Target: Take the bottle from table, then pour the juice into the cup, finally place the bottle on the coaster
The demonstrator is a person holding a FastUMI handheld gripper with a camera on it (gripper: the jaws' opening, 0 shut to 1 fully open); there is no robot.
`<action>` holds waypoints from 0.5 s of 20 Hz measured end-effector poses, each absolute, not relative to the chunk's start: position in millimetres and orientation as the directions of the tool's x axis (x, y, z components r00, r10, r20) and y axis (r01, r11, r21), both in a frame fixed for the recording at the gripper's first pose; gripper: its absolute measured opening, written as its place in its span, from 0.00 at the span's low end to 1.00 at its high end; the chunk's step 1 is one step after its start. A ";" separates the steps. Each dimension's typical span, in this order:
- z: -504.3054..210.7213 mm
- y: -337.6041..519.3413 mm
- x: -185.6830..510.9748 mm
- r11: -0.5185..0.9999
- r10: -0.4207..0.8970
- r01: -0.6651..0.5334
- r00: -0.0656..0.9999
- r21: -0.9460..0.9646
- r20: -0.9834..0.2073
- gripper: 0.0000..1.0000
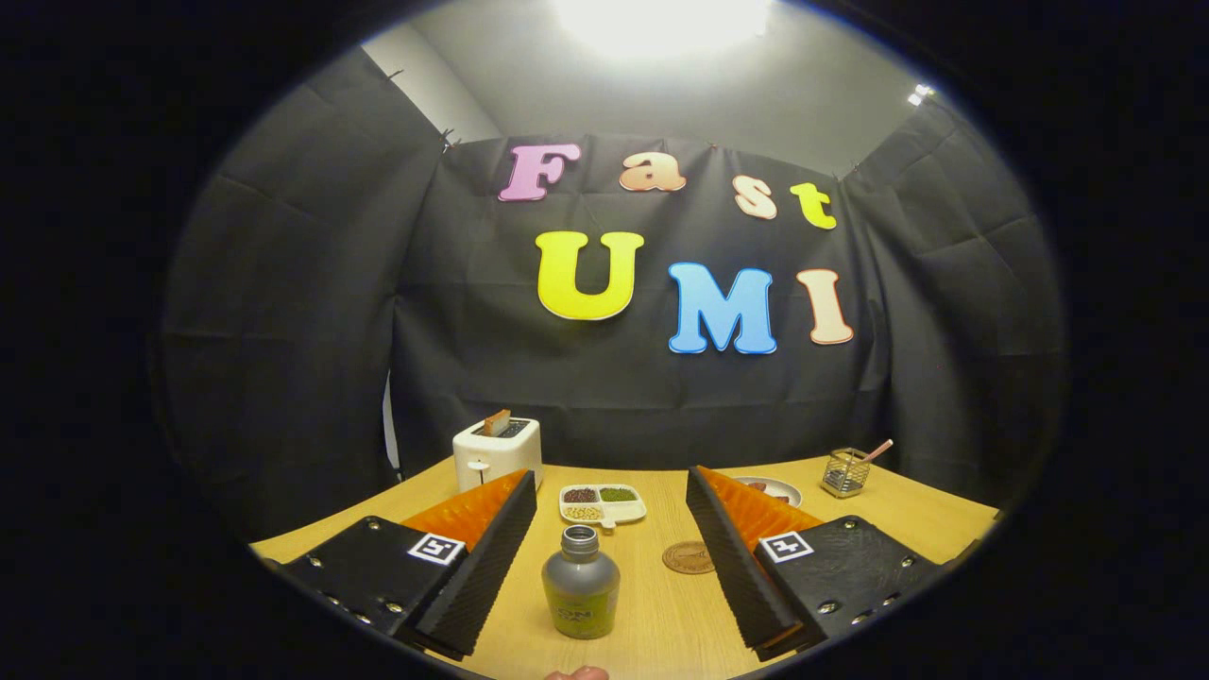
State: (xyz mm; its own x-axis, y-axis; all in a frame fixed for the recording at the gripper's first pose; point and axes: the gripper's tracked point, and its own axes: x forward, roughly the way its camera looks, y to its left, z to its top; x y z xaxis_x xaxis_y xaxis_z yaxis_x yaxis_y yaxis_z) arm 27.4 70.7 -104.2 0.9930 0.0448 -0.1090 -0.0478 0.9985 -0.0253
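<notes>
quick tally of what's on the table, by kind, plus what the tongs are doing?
Bottle: 1, upright between the open tongs, untouched
Coaster: 1
Toaster: 1
Divided tray: 1
Plate: 1
Wire holder: 1
Total: 6

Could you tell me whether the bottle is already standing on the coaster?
No, the bottle stands on bare table between the open hand-held gripper fingers, apart from the coaster.
</notes>
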 end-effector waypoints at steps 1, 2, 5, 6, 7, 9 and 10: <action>-111.8 73.0 29.2 0.999 0.045 -0.048 0.991 -0.024 -0.123 0.98; -119.1 75.5 31.6 0.998 0.047 -0.050 0.990 -0.022 -0.135 0.98; -142.5 79.9 38.5 0.999 0.043 -0.045 0.984 -0.008 -0.174 0.98; -152.5 80.1 40.7 0.999 0.039 -0.040 0.981 -0.004 -0.191 0.98; -161.6 81.9 41.6 0.999 0.037 -0.039 0.977 -0.005 -0.208 0.98; -180.6 86.0 45.4 0.999 0.040 -0.045 0.968 -0.015 -0.248 0.98; -190.8 87.9 47.1 0.999 0.044 -0.051 0.963 -0.018 -0.267 0.98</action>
